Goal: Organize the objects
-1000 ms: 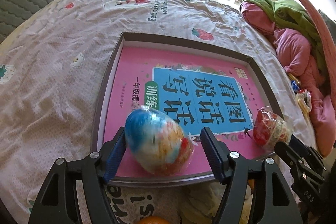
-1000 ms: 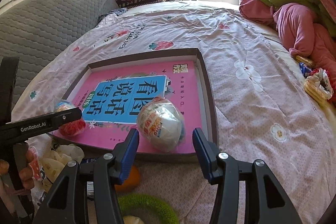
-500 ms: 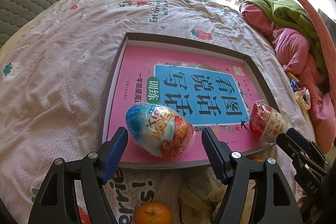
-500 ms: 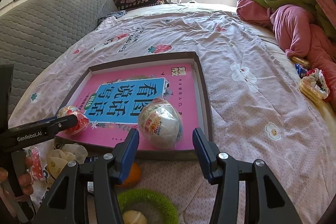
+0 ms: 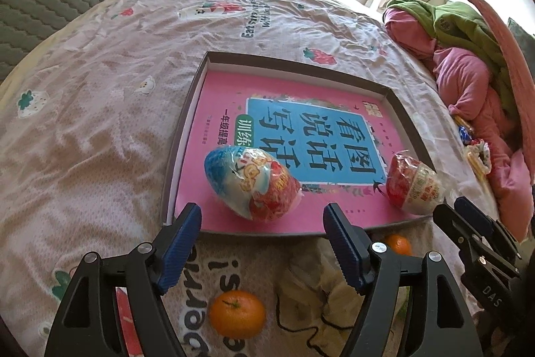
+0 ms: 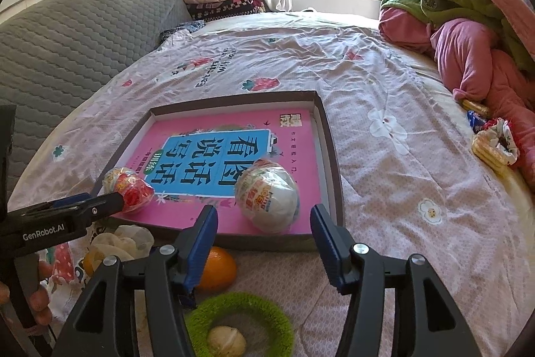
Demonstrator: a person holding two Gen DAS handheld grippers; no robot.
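Left wrist view: the left claw (image 5: 262,225) stands wide and is opening, with nothing pressed between its pads. It hangs just off the near edge of the tray (image 5: 294,61). The blue and red egg (image 5: 252,183) lies on its side on the pink book (image 5: 301,136) near the tray's near left corner. Its long axis runs slantwise, blue end toward the tray's far left corner and red end toward the near edge. Judging by this, it has been laid down flat so it will not roll. An orange (image 5: 237,313) lies on the bed (image 5: 100,106), outside the tray.

Right wrist view: the right claw (image 6: 264,231) is opening too, empty. The white egg (image 6: 267,198) lies just beyond it by the tray's near right corner, long axis running from the tray's middle toward that corner. A green ring (image 6: 240,310) waits on the bed below.
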